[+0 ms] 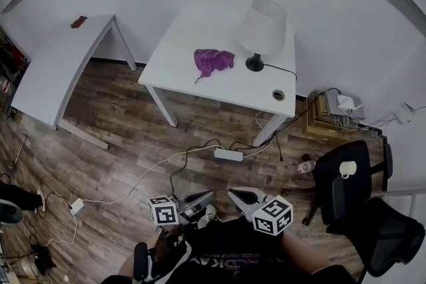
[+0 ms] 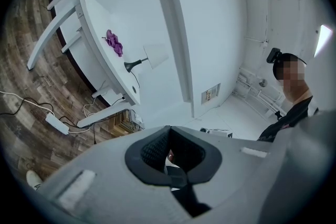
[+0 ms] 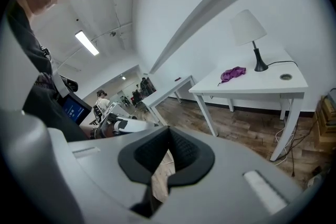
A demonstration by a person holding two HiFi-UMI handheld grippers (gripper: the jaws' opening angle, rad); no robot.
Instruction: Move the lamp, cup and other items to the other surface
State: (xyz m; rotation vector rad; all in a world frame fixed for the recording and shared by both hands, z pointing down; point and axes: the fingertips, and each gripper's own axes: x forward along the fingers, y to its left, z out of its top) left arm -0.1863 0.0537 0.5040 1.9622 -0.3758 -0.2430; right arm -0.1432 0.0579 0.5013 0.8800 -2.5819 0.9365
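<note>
A white-shaded lamp (image 1: 261, 26) with a black base stands at the back right of the white table (image 1: 200, 84), its cord running off the table's right side. A crumpled purple cloth (image 1: 213, 61) lies to its left. A small round thing (image 1: 278, 94) sits near the table's front right corner. A white cup (image 1: 347, 169) rests on the black chair (image 1: 333, 199). My left gripper (image 1: 212, 195) and right gripper (image 1: 231, 193) are held low over the floor, far from the table, tips close together, both shut and empty. The right gripper view shows the lamp (image 3: 248, 29) and cloth (image 3: 233, 73).
A second white table (image 1: 53, 70) stands at the left with a small dark red item (image 1: 78, 21) on its far end. A power strip (image 1: 228, 155) and loose cables lie on the wood floor between me and the table. A wooden box (image 1: 336, 110) with adapters sits by the right wall.
</note>
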